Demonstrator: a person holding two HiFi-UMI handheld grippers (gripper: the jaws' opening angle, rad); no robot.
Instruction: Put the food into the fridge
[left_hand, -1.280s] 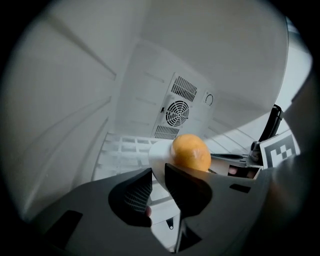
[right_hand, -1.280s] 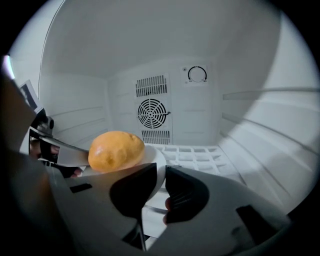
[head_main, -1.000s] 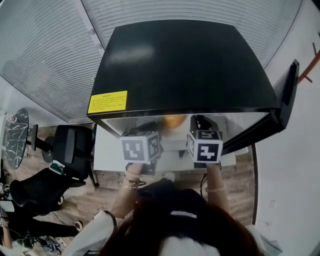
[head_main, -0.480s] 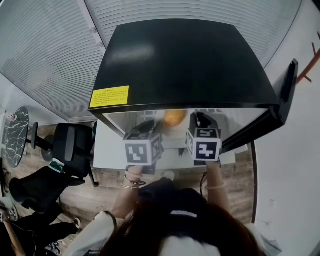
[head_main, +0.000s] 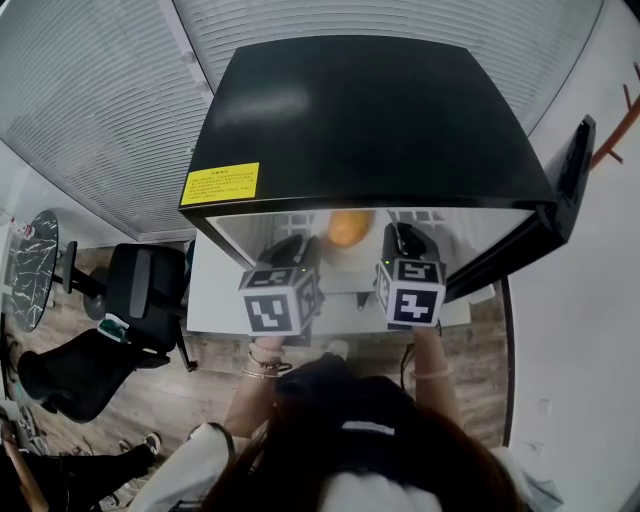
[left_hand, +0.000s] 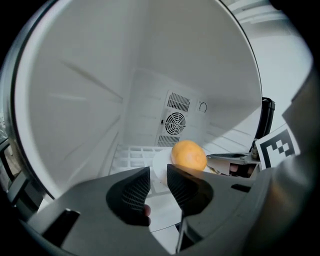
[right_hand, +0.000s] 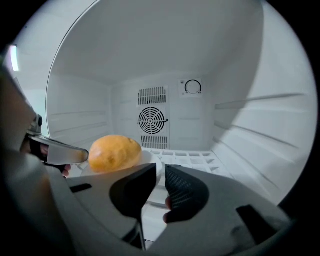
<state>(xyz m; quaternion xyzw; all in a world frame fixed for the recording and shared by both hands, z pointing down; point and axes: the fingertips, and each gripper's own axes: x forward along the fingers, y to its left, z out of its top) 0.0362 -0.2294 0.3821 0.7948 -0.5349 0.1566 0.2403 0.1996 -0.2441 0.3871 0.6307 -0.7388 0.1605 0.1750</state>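
Note:
The black fridge (head_main: 370, 120) stands open, its door (head_main: 572, 175) swung to the right. Inside, a round orange-yellow food (head_main: 345, 228) (left_hand: 189, 156) (right_hand: 115, 152) lies on a white plate (left_hand: 159, 167) (right_hand: 148, 158) on the shelf. Both grippers reach into the opening. My left gripper (head_main: 308, 245) (left_hand: 158, 180) is short of the plate; its jaws have just been opening and hold nothing. My right gripper (head_main: 396, 234) (right_hand: 160, 175) is to the right of the food, its jaws a narrow gap apart with nothing seen in it.
A fan grille (right_hand: 152, 120) and a dial (right_hand: 192, 86) sit on the fridge's white back wall. Ribbed side walls close in on both sides. Outside, a black office chair (head_main: 140, 290) and a dark round table (head_main: 28, 265) stand on the wooden floor to the left.
The left gripper's marker cube has tilted and shifted slightly toward the person. The right gripper has kept still. The food stays on the shelf.

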